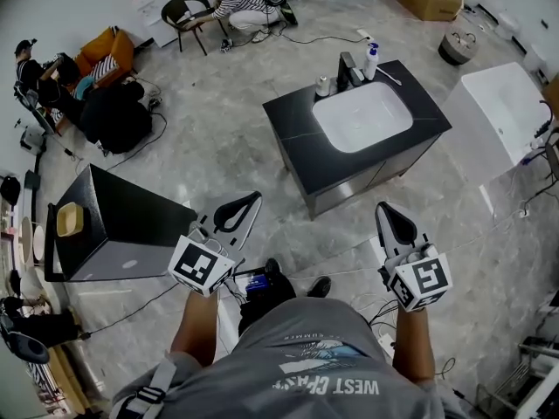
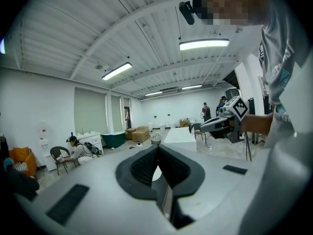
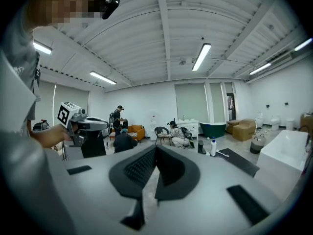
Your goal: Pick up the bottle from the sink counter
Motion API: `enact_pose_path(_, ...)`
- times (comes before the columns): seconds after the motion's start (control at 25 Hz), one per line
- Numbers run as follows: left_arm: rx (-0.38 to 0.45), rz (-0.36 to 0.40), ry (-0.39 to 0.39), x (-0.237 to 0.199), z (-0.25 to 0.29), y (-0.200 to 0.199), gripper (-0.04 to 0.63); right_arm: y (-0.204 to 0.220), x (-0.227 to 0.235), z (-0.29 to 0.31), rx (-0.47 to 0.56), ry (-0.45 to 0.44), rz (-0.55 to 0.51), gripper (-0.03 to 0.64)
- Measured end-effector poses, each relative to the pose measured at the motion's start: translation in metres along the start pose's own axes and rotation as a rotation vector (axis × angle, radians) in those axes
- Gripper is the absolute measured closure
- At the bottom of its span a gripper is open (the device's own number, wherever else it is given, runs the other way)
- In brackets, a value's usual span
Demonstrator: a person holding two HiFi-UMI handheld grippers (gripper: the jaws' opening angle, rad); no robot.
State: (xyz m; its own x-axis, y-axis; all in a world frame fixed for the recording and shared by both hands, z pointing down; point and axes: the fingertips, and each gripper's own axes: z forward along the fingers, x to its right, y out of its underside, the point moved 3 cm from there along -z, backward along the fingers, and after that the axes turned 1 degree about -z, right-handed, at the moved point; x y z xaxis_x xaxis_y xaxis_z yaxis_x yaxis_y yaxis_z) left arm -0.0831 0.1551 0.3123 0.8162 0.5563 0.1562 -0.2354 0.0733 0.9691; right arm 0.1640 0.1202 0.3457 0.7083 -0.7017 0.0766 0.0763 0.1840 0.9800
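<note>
A white bottle with a blue cap (image 1: 371,62) stands upright at the back of the black sink counter (image 1: 297,138), right of the faucet (image 1: 349,71) and behind the white basin (image 1: 362,116). The right gripper view shows the bottle (image 3: 212,147) far off, on the right. My left gripper (image 1: 249,201) and right gripper (image 1: 384,209) hover over the floor well short of the counter. Both have their jaws together with nothing between them. Each gripper shows in the other's view: the right gripper (image 2: 203,126), the left gripper (image 3: 102,125).
A small metal cup (image 1: 323,85) stands left of the faucet. A black cabinet (image 1: 131,225) with a bowl (image 1: 70,219) is at the left, a white bathtub (image 1: 502,112) at the right. Cables cross the floor. People sit by chairs at the back left.
</note>
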Motion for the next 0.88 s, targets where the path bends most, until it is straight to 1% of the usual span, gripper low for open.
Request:
enact_pose_path(0.16,-0.014,-0.007,0.020,-0.014,0.022,0.006,0.592,0.003,0.012,0.013,-0.006,0.016,0.015,0.615)
enact_pose_path(0.28,-0.014,-0.003,0.072,-0.024,0.047,0.004,0.592,0.003,0.023,0.019,-0.010,0.058,0.028,0.615)
enact_pose_path(0.52,0.019,0.010,0.167,-0.052,0.093,-0.006,0.592,-0.004,0.041,0.043,-0.022,0.140,0.045,0.615)
enact_pose_path(0.64,0.026,0.011,0.210,-0.073,0.109,-0.004,0.592,-0.009,0.045,0.061,-0.022,0.181,0.054,0.615)
enact_pose_path(0.88,0.048,0.010,0.271,-0.121,0.134,-0.002,0.592,-0.022,0.047,0.096,-0.027,0.258,0.051,0.615)
